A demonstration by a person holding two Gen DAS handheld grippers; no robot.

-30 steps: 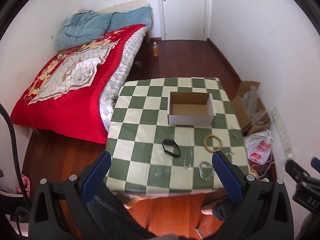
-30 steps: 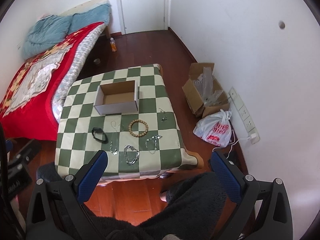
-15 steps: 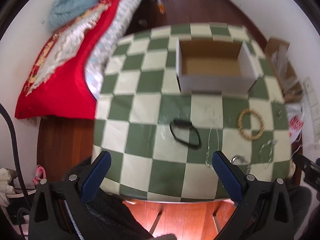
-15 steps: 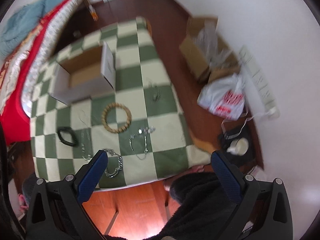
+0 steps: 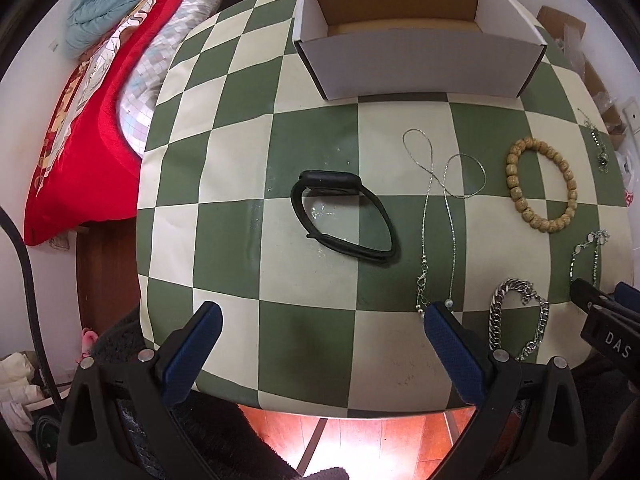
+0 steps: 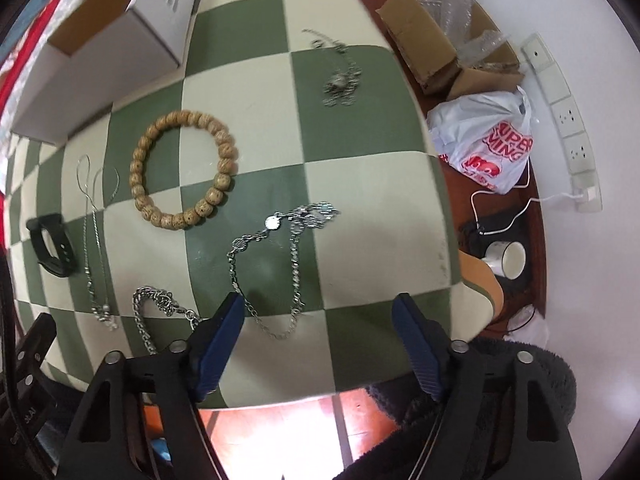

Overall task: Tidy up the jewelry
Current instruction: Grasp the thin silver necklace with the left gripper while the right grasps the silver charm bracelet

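Observation:
On the green-and-cream checked table lie a black band, a thin silver necklace, a wooden bead bracelet and a chunky silver chain. Behind them stands an open white box, empty. My left gripper hangs open above the near squares, short of the black band, holding nothing. My right gripper points straight down over a silver charm chain. Its jaws are closing, and the chain's near loop lies between the fingers with the pads not pressing on it. The bead bracelet and a pendant necklace lie farther off.
A bed with a red blanket runs along the table's left side. Right of the table, on the wood floor, are a cardboard box, a plastic bag, a mug and a wall power strip. The table's near edge is just under both grippers.
Both grippers have dropped toward the table and tipped downward, so the jewelry now looks large. The right jaws stand narrower than before.

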